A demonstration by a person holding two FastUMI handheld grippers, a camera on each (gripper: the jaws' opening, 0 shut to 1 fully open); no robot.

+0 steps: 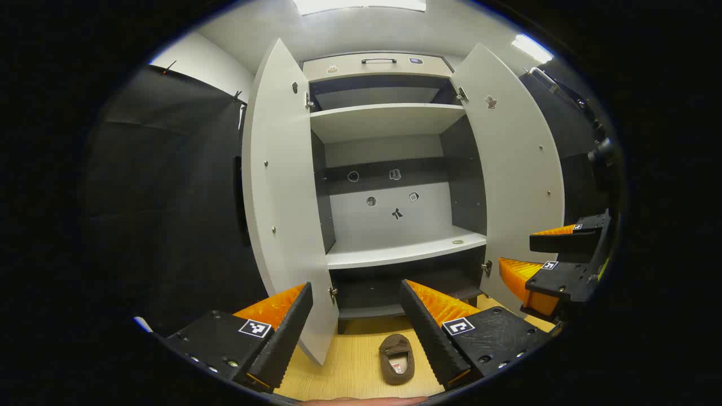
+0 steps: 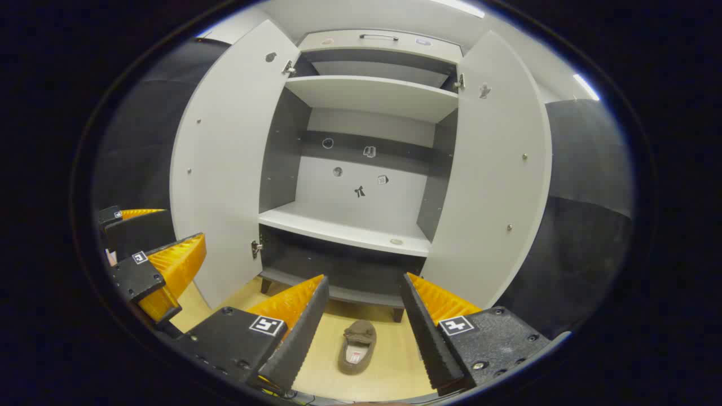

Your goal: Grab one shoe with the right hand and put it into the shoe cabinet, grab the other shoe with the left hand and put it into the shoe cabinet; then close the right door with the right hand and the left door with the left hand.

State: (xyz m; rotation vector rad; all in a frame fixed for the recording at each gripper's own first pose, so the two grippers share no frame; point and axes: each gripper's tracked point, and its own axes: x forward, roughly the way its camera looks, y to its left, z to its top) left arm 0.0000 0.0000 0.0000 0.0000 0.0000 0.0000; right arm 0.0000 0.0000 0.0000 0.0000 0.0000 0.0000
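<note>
A brown slipper lies on the wooden floor in front of the shoe cabinet, toe towards it. The cabinet's left door and right door both stand wide open. Its middle shelf holds no shoe. My left gripper hovers open above the slipper, slightly to its left. My right gripper is also open, above the slipper and apart from it. In the left gripper view the right gripper appears beside the right door; in the right gripper view the left gripper appears by the left door.
Pale wooden floor runs up to the cabinet's base. A small round object sits at the right end of the middle shelf. A drawer with a dark handle tops the cabinet. Black cloth walls flank both doors.
</note>
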